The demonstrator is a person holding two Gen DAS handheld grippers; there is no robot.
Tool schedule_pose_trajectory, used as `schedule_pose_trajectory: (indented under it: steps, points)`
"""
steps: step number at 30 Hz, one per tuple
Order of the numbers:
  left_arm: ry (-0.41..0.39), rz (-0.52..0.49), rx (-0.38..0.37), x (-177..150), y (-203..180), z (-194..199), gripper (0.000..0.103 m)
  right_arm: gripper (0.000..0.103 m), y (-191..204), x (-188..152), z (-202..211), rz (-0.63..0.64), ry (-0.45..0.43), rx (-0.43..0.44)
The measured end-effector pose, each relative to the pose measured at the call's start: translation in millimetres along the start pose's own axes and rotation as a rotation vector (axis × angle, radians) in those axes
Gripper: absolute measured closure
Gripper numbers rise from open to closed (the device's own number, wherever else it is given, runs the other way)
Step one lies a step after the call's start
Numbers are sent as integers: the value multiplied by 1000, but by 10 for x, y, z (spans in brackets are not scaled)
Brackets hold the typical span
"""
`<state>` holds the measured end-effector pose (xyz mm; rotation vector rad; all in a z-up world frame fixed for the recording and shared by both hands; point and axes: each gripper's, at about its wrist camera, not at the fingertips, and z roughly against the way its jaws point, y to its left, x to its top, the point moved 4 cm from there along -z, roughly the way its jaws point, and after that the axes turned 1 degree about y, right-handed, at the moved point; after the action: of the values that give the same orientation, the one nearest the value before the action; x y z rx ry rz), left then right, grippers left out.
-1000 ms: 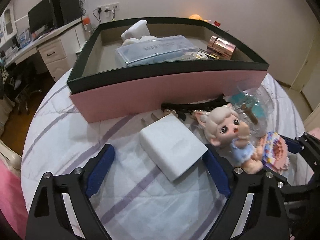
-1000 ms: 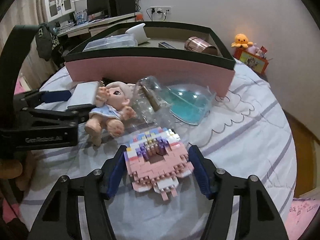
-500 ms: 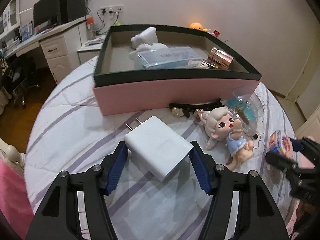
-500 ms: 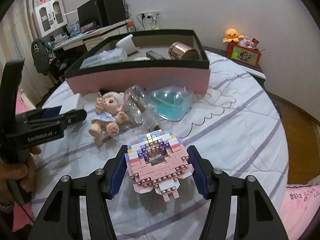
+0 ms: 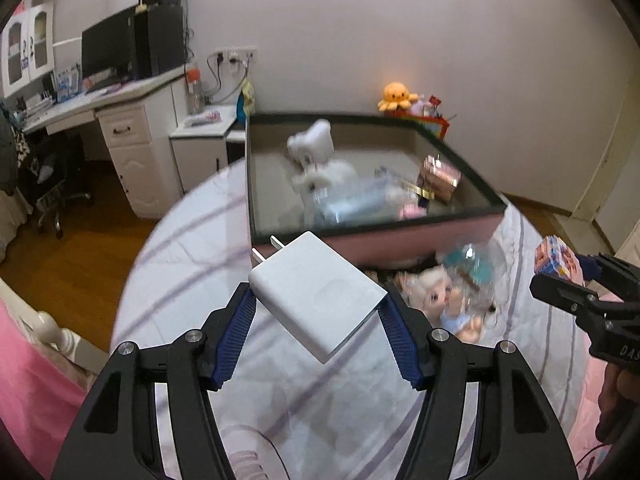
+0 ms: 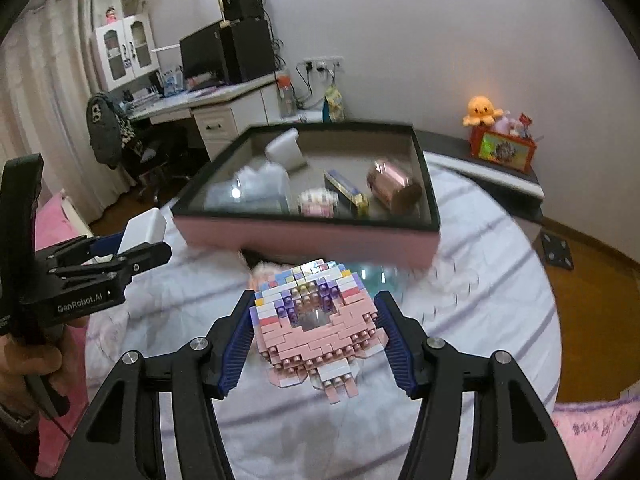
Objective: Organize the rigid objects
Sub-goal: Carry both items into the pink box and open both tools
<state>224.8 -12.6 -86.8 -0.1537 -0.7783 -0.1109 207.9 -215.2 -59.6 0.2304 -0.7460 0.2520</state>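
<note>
My left gripper (image 5: 316, 316) is shut on a white plug charger (image 5: 316, 292) and holds it in the air above the bed, near the front wall of the pink box (image 5: 400, 244). My right gripper (image 6: 316, 332) is shut on a pink and purple brick model (image 6: 316, 320), also raised above the bed. The brick model (image 5: 558, 258) shows in the left wrist view at the right. The charger (image 6: 144, 230) shows in the right wrist view at the left. The pink box (image 6: 304, 236) has a dark rim and holds several objects.
A doll (image 5: 436, 300) and a clear plastic case with blue inside (image 5: 472, 264) lie on the striped bedcover (image 5: 340, 408) in front of the box. A copper cylinder (image 6: 394, 186) lies inside the box. A desk (image 5: 100, 108) stands far left.
Both grippers have risen off the bed with their objects. The charger and the brick model now hang in the air, and the box looks lower and farther in both views.
</note>
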Motion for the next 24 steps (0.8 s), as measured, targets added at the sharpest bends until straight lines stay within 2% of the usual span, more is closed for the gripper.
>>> schedule_pose_trajectory:
  steps: [10, 16, 24]
  points:
    - [-118, -19, 4, 820, 74, -80, 39, 43, -164, 845, -93, 19, -108, -3]
    - [-115, -30, -7, 1233, 43, -445, 39, 43, -314, 1247, -426, -3, -107, 8]
    - [-57, -42, -14, 1481, -21, -1010, 39, 43, -496, 1463, -995, -43, -40, 11]
